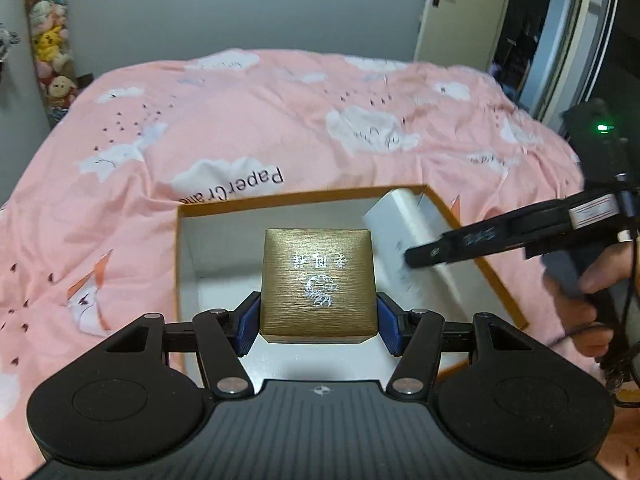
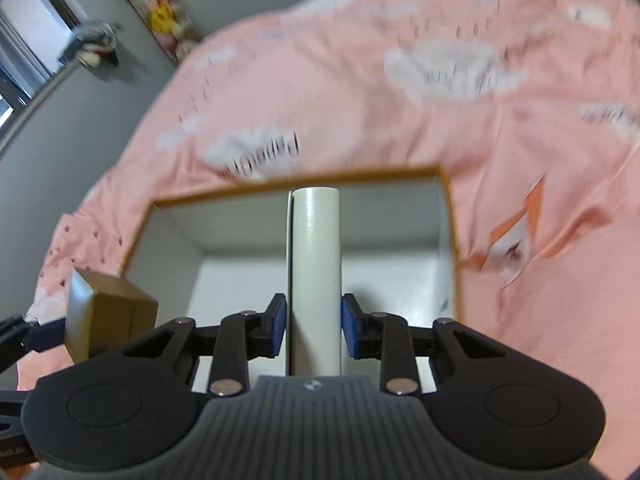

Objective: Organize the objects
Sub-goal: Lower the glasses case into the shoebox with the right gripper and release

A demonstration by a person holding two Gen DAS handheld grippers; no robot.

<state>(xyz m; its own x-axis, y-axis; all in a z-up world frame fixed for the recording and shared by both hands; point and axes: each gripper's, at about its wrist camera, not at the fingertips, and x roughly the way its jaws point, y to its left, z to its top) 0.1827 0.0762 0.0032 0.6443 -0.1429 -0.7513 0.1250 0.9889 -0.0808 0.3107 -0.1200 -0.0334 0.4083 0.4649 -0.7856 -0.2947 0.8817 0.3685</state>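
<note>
- Left gripper: black two-finger tool with blue pads, seen from its own wrist camera. Fingers closed on a square gold box with a brushed-texture lid and silver lettering; one pad presses each side of the box. The box is held above the open tray, clear of its floor.
- Right gripper: same build, blue pads. Fingers set narrow, clamped on a long white rectangular box with a glossy surface, which runs straight forward between the pads and hangs over the tray interior. In the left wrist view this white box sits tilted above the tray's far right corner, with the right gripper's black finger across it.
- Person's hand: wrapped on the right gripper's handle, at the right edge of the left wrist view.
- Shallow open cardboard tray with orange-brown rim and white inside: lies on the bed; its visible floor is bare white. Also in the right wrist view, where the gold box appears at lower left, just outside the tray's left wall.
- Pink quilt with white cloud print and black lettering: covers the bed beneath the tray.
- Soft toys in a hanging column: against the grey wall, far left.
- Cream door with dark handle: ajar, far right.
</note>
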